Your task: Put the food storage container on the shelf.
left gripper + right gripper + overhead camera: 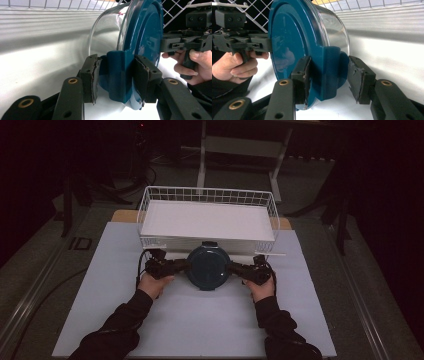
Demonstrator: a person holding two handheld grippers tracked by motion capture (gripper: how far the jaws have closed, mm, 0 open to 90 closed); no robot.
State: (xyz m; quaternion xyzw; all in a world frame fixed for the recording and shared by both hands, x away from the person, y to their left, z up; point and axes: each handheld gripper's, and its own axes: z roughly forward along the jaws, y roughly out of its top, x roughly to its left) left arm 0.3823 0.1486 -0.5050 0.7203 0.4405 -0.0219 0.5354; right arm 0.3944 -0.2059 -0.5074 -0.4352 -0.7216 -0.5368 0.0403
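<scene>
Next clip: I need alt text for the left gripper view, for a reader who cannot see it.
The left gripper clamps a side latch tab of a dark teal lid on a clear glass container above a white table. Across the lid, the person's other hand holds the right gripper against the lid's far edge; a white wire basket stands behind.

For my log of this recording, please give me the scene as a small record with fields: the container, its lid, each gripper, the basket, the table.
container: clear round container, between the two grippers, in front of the basket
lid: dark blue lid, on the container, with a side tab at each end
left gripper: left gripper, jaws shut on the lid's tab
right gripper: right gripper, one pad on the other tab, the other pad apart from it
basket: white wire basket, at the far side of the table
table: white table top
</scene>
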